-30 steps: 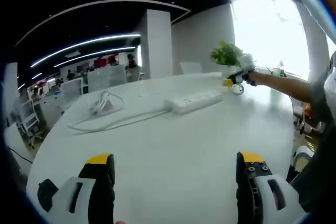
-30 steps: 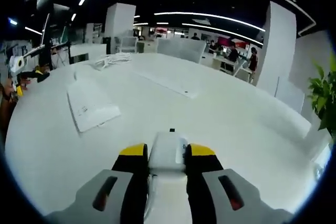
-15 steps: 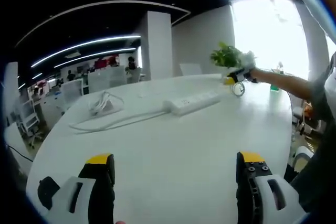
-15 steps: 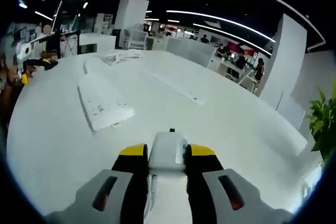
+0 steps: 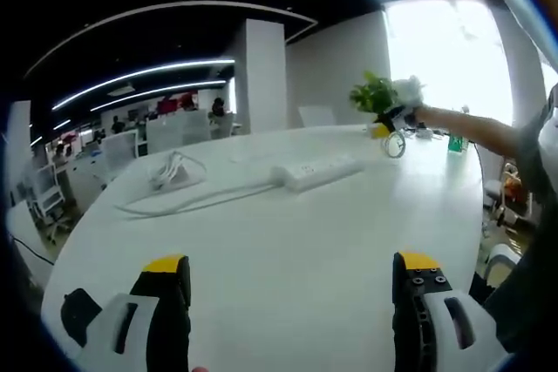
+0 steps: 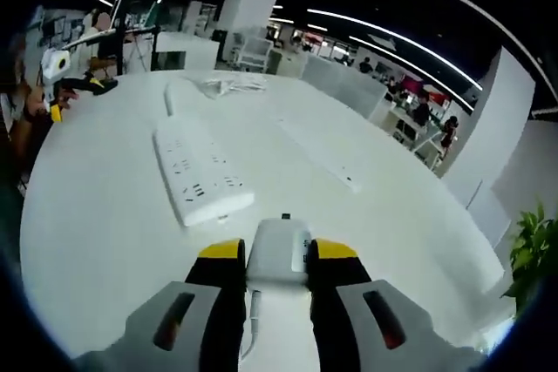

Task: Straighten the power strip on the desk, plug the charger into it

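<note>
Left gripper [image 5: 289, 302]: fingers spread wide, holding nothing, low over the white worktop [image 5: 288, 233].

Power strip [image 5: 318, 169]: at 12 o'clock of the left gripper view; at 10 o'clock of the right gripper view.

Right gripper [image 6: 277, 260]: fingers closed on the white charger [image 6: 279, 252].

Risk: prongs may miss the sockets, since the strip lies askew to the approach.

Obscured: charger prongs hidden; socket detail too small; coiled cable [image 5: 174, 172] indistinct.

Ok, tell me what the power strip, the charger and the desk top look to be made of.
Power strip: white plastic by the look, moulded casing, matt, with recessed sockets.
Charger, shut in the right gripper: smooth white plastic, probably, with rounded edges and a soft sheen.
Desk: smooth white top, laminate or painted perhaps; the lights give it a faint sheen.
</note>
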Available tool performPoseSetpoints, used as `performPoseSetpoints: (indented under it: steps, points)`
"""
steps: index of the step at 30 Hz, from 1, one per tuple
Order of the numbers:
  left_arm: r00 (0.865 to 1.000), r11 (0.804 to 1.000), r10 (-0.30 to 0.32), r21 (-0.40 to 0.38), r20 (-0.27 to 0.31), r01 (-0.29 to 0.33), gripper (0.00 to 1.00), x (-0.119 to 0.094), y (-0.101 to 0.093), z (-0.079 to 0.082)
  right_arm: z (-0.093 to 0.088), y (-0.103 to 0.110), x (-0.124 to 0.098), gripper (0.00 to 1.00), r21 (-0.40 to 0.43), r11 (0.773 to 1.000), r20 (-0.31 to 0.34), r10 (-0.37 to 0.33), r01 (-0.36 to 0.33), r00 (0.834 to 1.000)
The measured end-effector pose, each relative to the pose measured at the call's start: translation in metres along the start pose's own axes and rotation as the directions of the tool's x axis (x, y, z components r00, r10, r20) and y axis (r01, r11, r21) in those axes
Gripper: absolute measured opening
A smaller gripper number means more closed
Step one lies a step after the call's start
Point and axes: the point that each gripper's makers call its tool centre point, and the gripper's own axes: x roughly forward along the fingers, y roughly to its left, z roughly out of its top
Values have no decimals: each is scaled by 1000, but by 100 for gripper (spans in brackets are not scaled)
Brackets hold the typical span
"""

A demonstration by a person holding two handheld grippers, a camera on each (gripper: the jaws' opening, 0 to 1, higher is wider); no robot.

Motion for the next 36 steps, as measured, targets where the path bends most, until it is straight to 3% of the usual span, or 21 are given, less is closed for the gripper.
performPoseSetpoints:
  steps: [7,23,36]
  points:
    - [1000,1000,3,3,2,-3,99,0,1,0,16,15,1,25,-39,998,-6,47,-47,999]
    - [1000,1000,14,-2,-1,-14,99,0,5,-4,36,42,11,25,-191,970,-95,133,-149,987]
    - [1000,1000,18,-8,-4,-18,99,0,9,-7,35,62,24,25,-240,942,-191,191,-234,963]
